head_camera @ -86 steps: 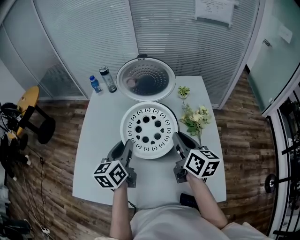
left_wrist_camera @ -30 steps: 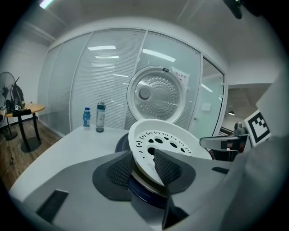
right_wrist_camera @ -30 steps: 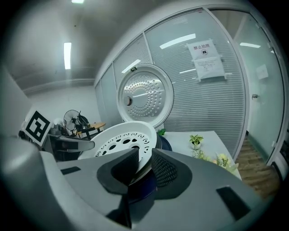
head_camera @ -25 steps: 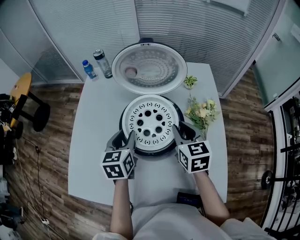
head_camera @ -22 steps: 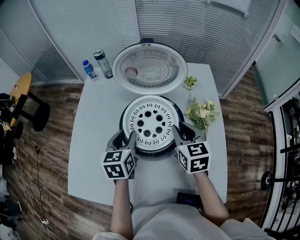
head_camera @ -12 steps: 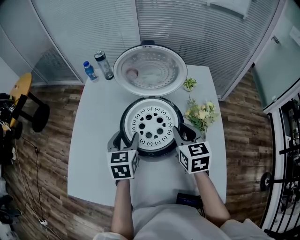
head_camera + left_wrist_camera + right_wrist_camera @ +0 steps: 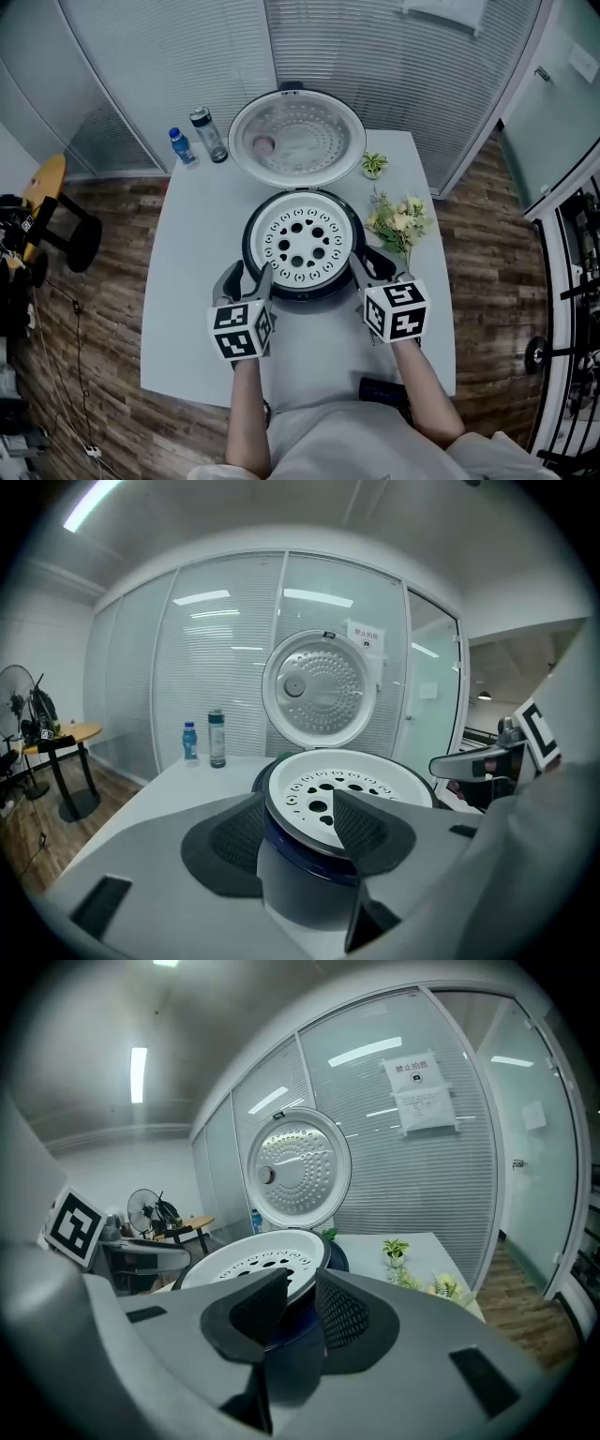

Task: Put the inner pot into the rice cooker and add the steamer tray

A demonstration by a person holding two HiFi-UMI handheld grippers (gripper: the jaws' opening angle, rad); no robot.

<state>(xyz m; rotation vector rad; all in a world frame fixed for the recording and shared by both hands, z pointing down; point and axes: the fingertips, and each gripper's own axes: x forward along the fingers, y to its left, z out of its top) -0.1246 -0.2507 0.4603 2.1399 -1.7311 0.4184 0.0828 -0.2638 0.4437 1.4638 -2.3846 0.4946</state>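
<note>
The white perforated steamer tray sits level in the top of the dark rice cooker. The cooker's round lid stands open behind it. The tray hides the inner pot. My left gripper is at the tray's near-left rim. Its jaws have just been opening and now stand wide, with the rim between them untouched. My right gripper is at the near-right rim. Its jaws are a little apart, with the rim in the gap.
A blue-capped bottle and a taller dark bottle stand at the back left of the white table. A small potted plant and a flower bunch lie right of the cooker. A dark object sits at the front edge.
The tray was carried from the table in front of the cooker onto the cooker. My left jaws have spread off its rim, and both grippers have drawn back slightly toward me.
</note>
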